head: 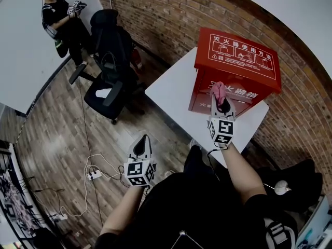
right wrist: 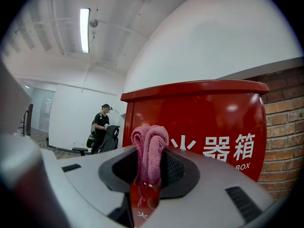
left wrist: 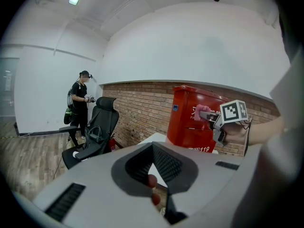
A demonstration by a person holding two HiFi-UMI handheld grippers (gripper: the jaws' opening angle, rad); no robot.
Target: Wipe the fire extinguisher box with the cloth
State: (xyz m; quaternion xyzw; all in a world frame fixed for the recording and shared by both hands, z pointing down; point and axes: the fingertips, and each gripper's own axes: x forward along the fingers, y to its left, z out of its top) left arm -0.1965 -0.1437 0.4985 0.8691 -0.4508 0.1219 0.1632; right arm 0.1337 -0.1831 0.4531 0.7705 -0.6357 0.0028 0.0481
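1. While my right tool [head: 221,106] pinches the pink cloth [head: 218,90], the cloth is up against the front of the red fire extinguisher box [head: 237,56] on the table [head: 171,90].
2. My left tool [head: 142,139] hangs low, pressed together, empty.

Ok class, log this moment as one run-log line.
phase: wiping | right hand-held gripper: shut on pink cloth, at front of fire extinguisher box | left hand-held gripper: shut, empty, held low

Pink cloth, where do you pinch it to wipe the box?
Pinch the pink cloth low on its fold, as the right gripper does, coming at the front of the red box. The rounded fold pokes past the jaw tips, so cloth, not plastic, likely touches first.
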